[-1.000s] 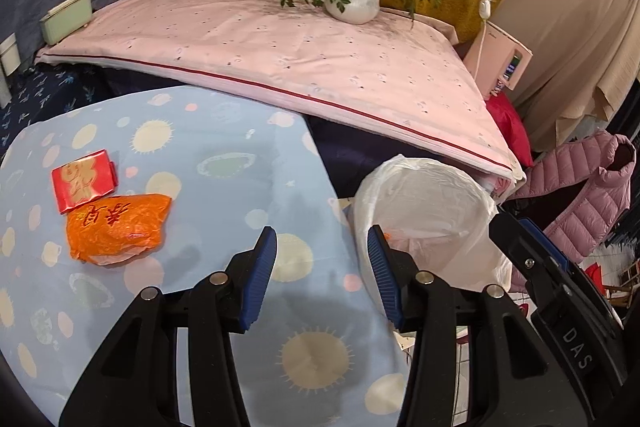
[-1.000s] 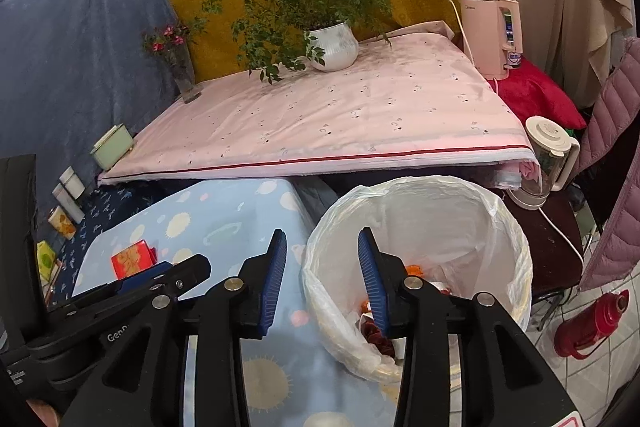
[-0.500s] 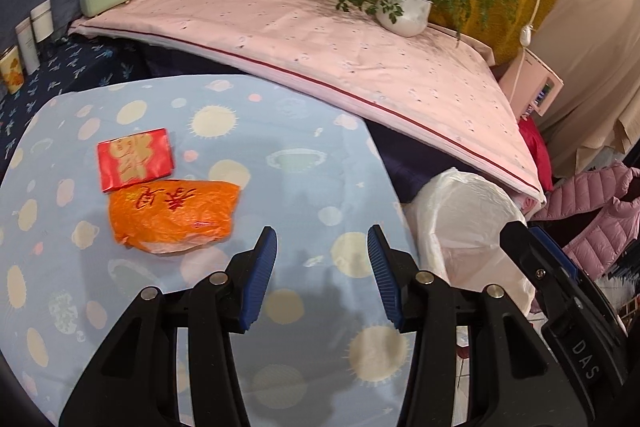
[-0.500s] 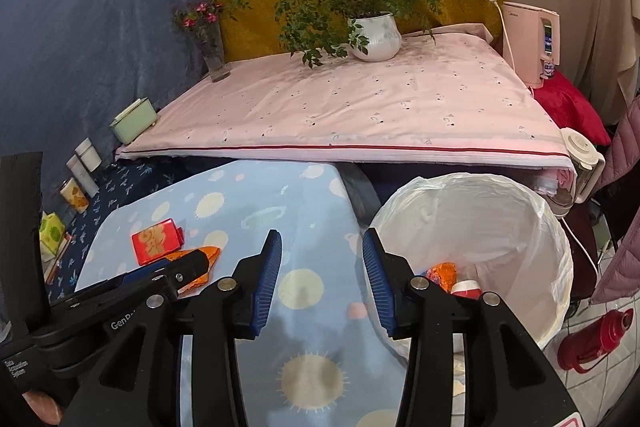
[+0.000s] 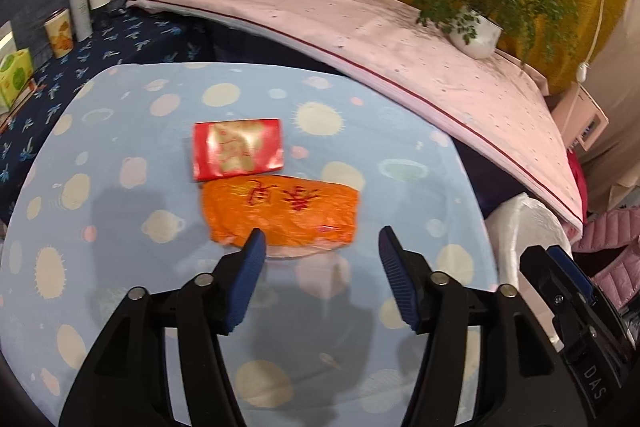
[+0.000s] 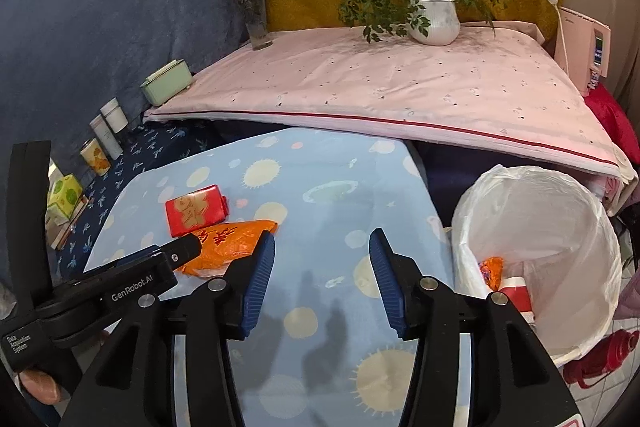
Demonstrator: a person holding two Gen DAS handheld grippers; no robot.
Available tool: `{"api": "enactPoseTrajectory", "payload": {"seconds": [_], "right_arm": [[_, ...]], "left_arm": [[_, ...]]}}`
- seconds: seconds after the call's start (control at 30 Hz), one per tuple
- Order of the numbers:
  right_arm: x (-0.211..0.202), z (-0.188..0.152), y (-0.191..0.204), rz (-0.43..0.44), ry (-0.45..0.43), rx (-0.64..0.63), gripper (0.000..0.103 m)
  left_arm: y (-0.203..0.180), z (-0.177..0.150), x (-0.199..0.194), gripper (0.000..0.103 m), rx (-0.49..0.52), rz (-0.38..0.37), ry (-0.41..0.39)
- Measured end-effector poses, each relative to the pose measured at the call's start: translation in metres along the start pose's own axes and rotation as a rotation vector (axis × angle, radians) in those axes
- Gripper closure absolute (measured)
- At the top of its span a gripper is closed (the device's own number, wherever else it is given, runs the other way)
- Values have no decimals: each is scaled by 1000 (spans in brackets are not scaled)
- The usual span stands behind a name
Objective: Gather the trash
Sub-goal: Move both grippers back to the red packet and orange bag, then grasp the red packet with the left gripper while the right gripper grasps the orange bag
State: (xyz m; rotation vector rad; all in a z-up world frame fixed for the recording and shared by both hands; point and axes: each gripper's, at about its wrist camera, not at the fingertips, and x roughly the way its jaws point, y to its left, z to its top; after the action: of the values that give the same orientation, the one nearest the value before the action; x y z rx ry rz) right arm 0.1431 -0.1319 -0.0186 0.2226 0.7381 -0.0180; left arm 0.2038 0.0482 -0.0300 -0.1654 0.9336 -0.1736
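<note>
We see the left gripper point(image 5: 320, 251) with its blue ribbed jaws spread wide and nothing between them; they have just been opening. Just ahead of its fingertips lies a crumpled orange plastic wrapper with red characters point(image 5: 280, 213), flat on the light blue tablecloth printed with pale suns and planets point(image 5: 120, 131). The left-hand blue pad point(image 5: 248, 279) overlaps the wrapper's near edge in the view, but we cannot tell whether it touches it. Beyond the wrapper, farther from the tongs and touching or almost touching its far edge, sits a red foil packet with gold lettering point(image 5: 238, 149).

The right gripper point(image 6: 322, 259) also stands spread with nothing between its pads, and its jaws too have just been opening. From its own camera we see the same orange wrapper point(image 6: 228, 247) to the left of its left pad, partly hidden behind the black body of the left gripper, and the red packet point(image 6: 196, 209) farther off on that side. To the right of these tongs, beside the table's edge, stands a round bin lined with a white plastic bag point(image 6: 560, 211); some orange and red-and-white scraps lie at its bottom.

Beyond the table, well away from both tongs, a pink quilted cloth with a red stripe point(image 6: 400, 91) carries a white pot with a green leafy plant point(image 6: 434, 21).
</note>
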Motion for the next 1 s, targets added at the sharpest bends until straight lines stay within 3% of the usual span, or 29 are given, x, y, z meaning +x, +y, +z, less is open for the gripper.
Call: {"api": "enactPoseTrajectory", "payload": {"seconds": [0.2, 0.3, 0.57, 0.9, 1.0], "right_arm": [[25, -4, 30, 36, 45, -38, 46], [41, -7, 42, 51, 75, -50, 44], [88, -12, 68, 85, 150, -58, 38], [146, -13, 79, 83, 223, -30, 37], [161, -14, 79, 83, 243, -16, 37]], "left_arm": [[41, 4, 6, 40, -33, 57, -6], [61, 10, 12, 32, -56, 82, -10], [92, 32, 35, 21, -38, 111, -16], [104, 56, 89, 21, -38, 89, 35], [103, 58, 100, 30, -34, 79, 50]]}}
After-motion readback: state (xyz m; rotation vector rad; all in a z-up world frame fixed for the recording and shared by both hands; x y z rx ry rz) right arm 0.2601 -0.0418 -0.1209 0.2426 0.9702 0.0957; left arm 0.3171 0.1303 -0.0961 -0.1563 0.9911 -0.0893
